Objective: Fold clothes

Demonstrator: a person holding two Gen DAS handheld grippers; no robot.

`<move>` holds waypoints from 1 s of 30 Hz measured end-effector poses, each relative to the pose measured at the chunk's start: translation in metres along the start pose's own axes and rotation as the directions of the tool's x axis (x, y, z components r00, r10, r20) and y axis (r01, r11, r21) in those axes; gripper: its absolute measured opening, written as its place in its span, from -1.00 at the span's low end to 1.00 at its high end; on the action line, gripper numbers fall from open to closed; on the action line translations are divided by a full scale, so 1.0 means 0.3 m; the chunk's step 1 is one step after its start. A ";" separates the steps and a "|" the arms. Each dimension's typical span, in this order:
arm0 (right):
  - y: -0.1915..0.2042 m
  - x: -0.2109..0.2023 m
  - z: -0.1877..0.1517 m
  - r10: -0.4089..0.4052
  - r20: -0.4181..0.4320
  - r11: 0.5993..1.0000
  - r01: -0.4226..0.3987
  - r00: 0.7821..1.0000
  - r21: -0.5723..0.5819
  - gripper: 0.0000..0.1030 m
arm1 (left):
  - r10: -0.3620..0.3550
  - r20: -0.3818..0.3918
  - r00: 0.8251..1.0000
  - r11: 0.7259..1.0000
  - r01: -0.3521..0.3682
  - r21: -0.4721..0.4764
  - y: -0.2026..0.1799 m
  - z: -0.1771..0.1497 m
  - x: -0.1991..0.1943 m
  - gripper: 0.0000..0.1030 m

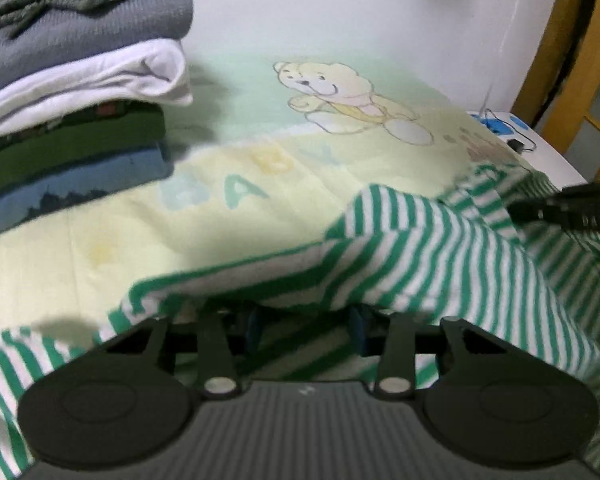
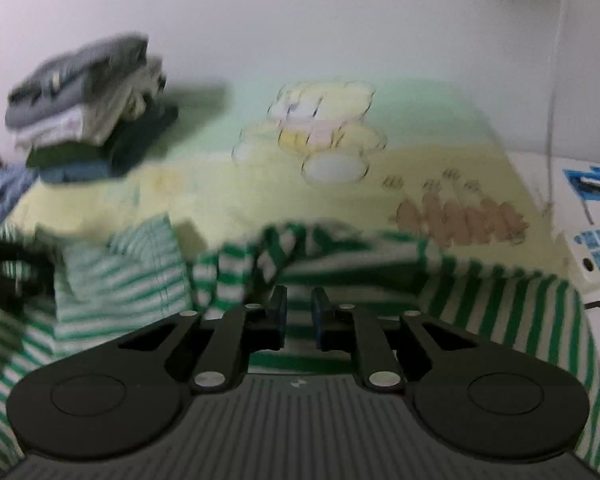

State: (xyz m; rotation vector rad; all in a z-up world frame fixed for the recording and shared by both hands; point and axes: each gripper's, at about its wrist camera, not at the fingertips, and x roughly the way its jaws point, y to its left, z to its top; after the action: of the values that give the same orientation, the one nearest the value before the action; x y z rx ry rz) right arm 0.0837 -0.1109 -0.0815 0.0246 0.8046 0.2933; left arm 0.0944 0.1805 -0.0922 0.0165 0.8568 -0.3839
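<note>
Folding striped shirt (image 1: pixel 400 256) on baby blanket (image 1: pixel 228 208), both grippers at its cloth.

Shirt lies rumpled at 6 o'clock of blanket, bear print (image 1: pixel 340 96) at 12, folded stack (image 1: pixel 76 92) at 10. Left hand-held gripper (image 1: pixel 304 324) has jaws partly apart with a striped fold draped over the tips; cannot tell if pads pinch it. Right hand-held gripper (image 2: pixel 299 312) is nearly clenched, jaws close together over bunched stripes; blur hides whether cloth is caught. Judgement: thin knit, light, floppy, sags and slides, not fragile. Best taken at hem or shoulder seam, two corners at once, kept taut.
</note>
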 end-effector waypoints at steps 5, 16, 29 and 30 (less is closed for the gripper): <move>0.020 0.093 0.039 -0.013 0.019 1.000 0.013 1.000 0.001 -0.74 | 0.008 0.001 1.000 0.999 -0.007 -0.054 0.047 0.062 0.035 -0.17; -0.022 0.125 0.102 -0.040 0.022 0.998 0.039 0.999 0.052 -0.74 | 0.064 -0.003 0.998 0.998 -0.064 -0.029 0.027 0.081 0.025 -0.17; -0.019 0.155 0.104 -0.048 0.046 0.999 0.047 0.998 0.024 -0.64 | 0.208 0.016 0.978 0.978 -0.209 0.018 0.036 0.074 0.008 -0.02; -0.020 0.168 0.110 -0.050 0.056 0.998 0.048 0.997 0.029 -0.64 | 0.201 0.008 0.980 0.980 -0.201 0.003 0.041 0.082 0.025 -0.02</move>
State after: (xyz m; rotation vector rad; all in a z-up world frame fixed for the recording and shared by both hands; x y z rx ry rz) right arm 0.1416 -0.1003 -0.0950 0.0391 0.7516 0.2339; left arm 0.1210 0.1855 -0.0832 0.1042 0.8388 -0.1957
